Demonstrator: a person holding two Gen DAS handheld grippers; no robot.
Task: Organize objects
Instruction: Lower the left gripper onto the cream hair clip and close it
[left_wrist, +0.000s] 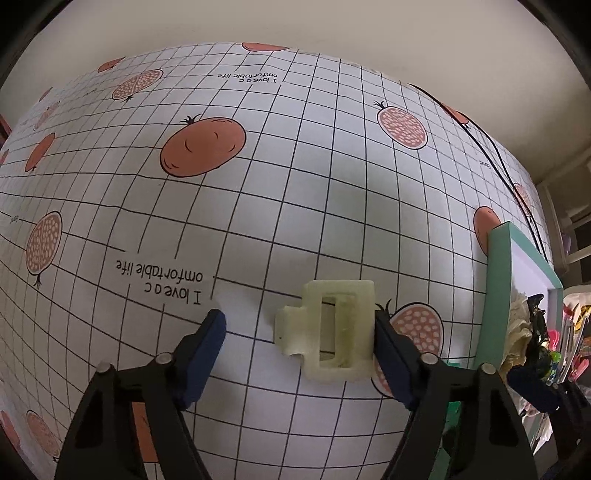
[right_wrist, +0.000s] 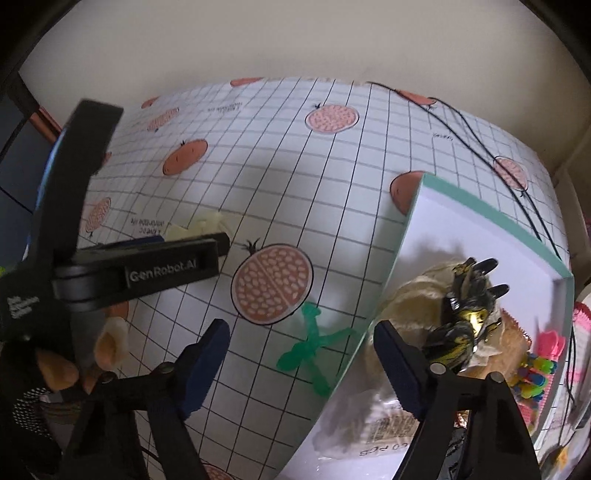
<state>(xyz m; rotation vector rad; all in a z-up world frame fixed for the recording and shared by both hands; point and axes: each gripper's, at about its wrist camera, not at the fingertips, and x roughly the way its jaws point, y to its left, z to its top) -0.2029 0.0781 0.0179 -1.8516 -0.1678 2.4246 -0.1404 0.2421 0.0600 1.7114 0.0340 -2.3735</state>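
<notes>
A plain cream wall (left_wrist: 406, 37) rises behind the table (left_wrist: 295, 184), which is covered by a white grid-lined cloth printed with orange pomegranates; soft shadows fall at 12 o'clock.

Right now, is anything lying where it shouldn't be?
Yes. A pale clip and a green clip lie loose on the tablecloth, outside the box where the other clips sit.

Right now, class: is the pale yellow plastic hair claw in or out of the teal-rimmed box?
Out: the pale yellow plastic hair claw lies on the tablecloth, left of the teal-rimmed box.

"GenRobot.AI" — left gripper (right_wrist: 221, 240)
</notes>
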